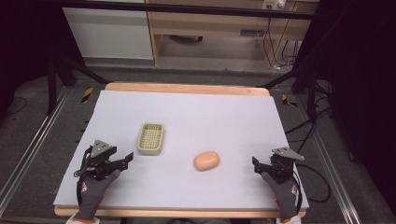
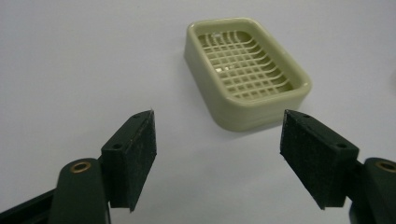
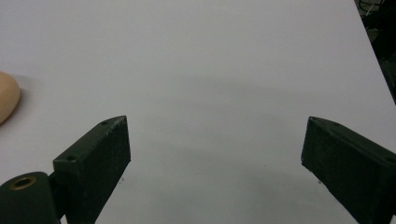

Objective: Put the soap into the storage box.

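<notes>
One soap (image 1: 206, 160), one dish (image 1: 151, 138), two open tools apart.

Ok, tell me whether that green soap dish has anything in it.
Empty. The left gripper view looks straight into the soap dish and shows bare grid slats; in the high view the peach soap bar lies apart on the table.

grey knit gloves with orange cuffs cover both hands; the left gripper (image 1: 125, 160) and right gripper (image 1: 255, 164) are black, with grey triangular top plates, brass-ringed pivots and black cables.
</notes>
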A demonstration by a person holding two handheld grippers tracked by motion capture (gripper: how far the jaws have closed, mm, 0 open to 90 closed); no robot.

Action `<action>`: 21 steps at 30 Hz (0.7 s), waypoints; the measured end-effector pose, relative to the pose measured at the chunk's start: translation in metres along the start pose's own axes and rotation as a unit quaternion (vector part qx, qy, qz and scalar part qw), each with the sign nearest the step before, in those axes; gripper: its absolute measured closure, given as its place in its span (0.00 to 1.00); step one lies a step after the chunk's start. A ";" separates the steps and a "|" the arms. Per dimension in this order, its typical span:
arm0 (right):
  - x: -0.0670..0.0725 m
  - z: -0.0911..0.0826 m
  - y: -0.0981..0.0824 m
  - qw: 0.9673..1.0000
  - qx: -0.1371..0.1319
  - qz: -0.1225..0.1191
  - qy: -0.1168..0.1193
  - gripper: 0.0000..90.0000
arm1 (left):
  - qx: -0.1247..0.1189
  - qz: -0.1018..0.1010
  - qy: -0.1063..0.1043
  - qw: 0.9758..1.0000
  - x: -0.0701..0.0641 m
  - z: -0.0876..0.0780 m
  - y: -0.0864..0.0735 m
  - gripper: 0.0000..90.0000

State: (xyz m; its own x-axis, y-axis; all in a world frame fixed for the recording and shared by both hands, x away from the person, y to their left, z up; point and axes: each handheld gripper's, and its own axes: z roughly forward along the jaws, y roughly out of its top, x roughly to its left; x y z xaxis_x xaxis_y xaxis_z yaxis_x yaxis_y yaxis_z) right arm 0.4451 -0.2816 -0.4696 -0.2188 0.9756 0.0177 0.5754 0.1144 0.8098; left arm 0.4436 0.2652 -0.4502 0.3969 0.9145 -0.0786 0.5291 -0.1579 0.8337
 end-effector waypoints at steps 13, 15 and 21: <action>-0.001 -0.001 -0.001 1.000 0.007 0.003 -0.007 0.09 | -0.002 0.030 -0.029 0.999 -0.029 0.001 0.007 0.31; -0.002 0.000 -0.001 1.000 0.006 0.005 -0.007 0.09 | -0.003 0.034 -0.033 0.999 -0.034 0.003 0.009 0.31; -0.003 -0.001 -0.001 1.000 0.004 0.012 -0.012 0.09 | -0.009 0.042 -0.037 0.998 -0.041 0.003 0.014 0.31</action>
State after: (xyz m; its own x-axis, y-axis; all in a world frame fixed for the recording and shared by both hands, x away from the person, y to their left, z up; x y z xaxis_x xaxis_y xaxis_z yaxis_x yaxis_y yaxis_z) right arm 0.4441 -0.2850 -0.4703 -0.1868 0.9821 0.0227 0.5863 0.0929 0.8048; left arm 0.4373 0.2246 -0.4367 0.4941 0.8681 -0.0475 0.4787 -0.2261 0.8483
